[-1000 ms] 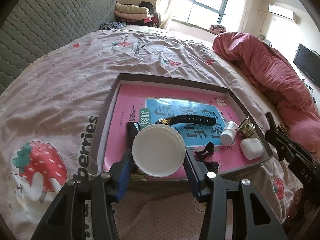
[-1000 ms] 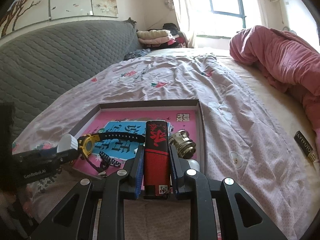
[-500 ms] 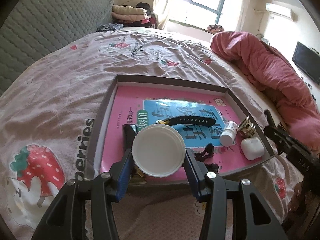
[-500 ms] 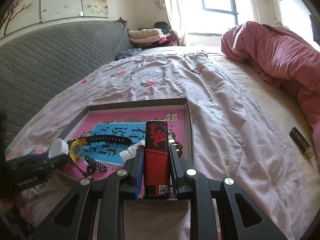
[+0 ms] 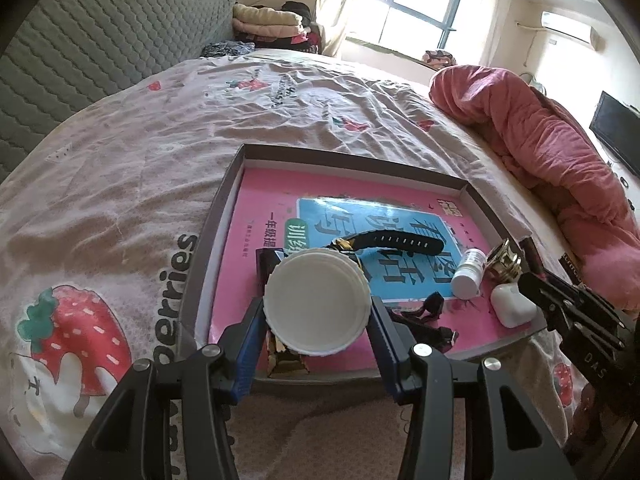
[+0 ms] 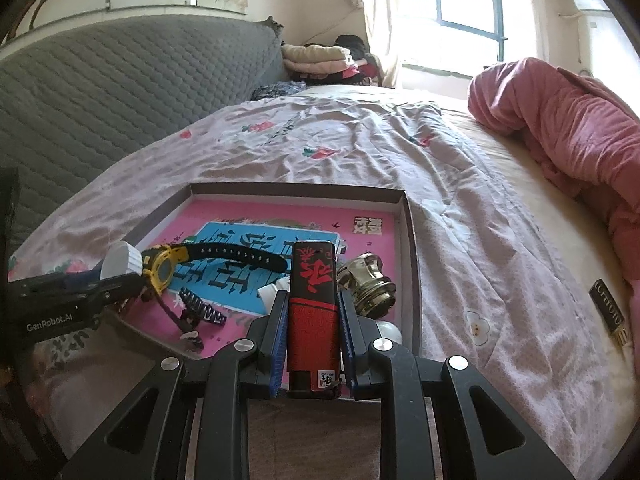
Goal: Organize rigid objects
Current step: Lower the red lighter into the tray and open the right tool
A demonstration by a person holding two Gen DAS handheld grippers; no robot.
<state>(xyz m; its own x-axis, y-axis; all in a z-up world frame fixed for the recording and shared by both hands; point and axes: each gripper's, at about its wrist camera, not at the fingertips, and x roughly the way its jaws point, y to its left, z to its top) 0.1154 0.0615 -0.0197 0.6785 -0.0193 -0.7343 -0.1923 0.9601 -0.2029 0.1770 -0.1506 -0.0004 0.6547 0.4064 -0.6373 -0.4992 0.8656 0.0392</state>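
Right wrist view: since a second ago your camera has lifted slightly, so more of the shallow grey-rimmed cardboard tray [image 6: 412, 240] with its pink book cover shows beyond your right gripper [image 6: 312, 320], which stays clenched on the red-and-black lighter [image 6: 313, 312] over the tray's near edge. Your left gripper [image 5: 318, 308] has not shifted, still grasping the round white plastic lid [image 5: 318, 306] above the near left corner. Neither is yet placed.
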